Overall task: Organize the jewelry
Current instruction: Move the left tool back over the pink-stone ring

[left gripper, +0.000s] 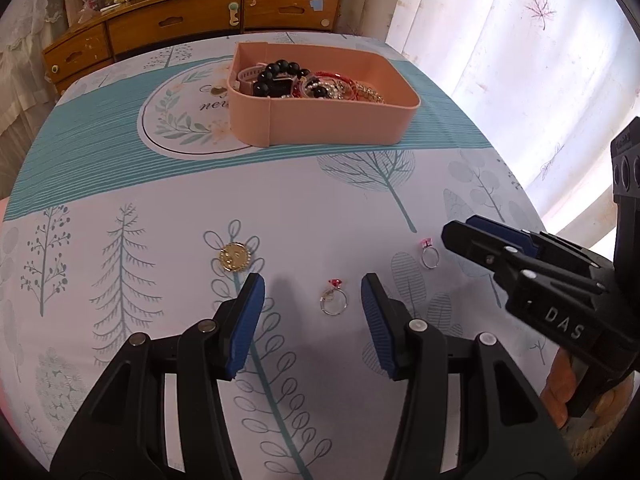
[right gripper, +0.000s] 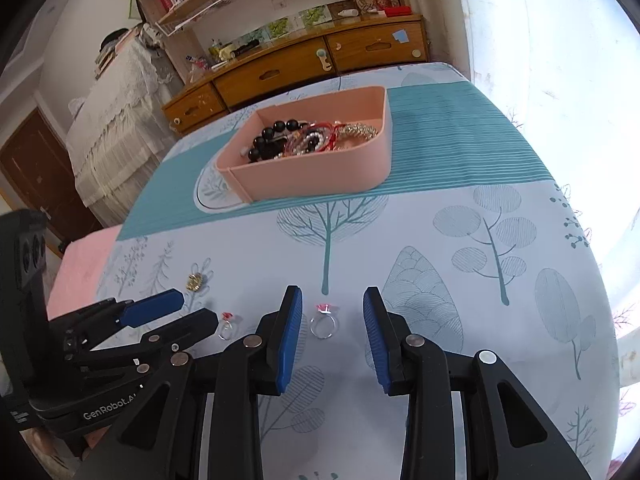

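The table [left gripper: 328, 200] fills both views, draped in a pale cloth printed with trees and leaves and crossed by a teal striped band. On that band sits the landmark, a pink tray [left gripper: 320, 120], holding black beads, red cord, clear and gold-toned bracelets in a heap. In the right wrist view the same pink tray [right gripper: 312, 172] sits far ahead of the tongs.

Well on the near side of the tray, the left tongs [left gripper: 313, 292] are spread wide, blue pads apart, gripping nothing. Between those pads, touching neither, lies a silver ring with a red stone [left gripper: 334, 300] flat on the cloth. From the right wrist view, the left tongs [right gripper: 192, 312] come in from the side, with that red-stone ring [right gripper: 228, 326] just past their tips.

The right tongs [right gripper: 332, 304] are open just as wide, and empty. A second silver ring with a pink stone [right gripper: 324, 322] lies between their pads, clear of both. In the left wrist view the right tongs [left gripper: 460, 236] reach in from the right edge, their tips close beside this pink-stone ring [left gripper: 429, 254]; whether they touch it can't be told.

Smallest loose piece: a round gold brooch [left gripper: 235, 257], lying on the near side of the tray too, left of both rings and just beyond the left tongs' left pad; it shows small in the right wrist view [right gripper: 194, 281].
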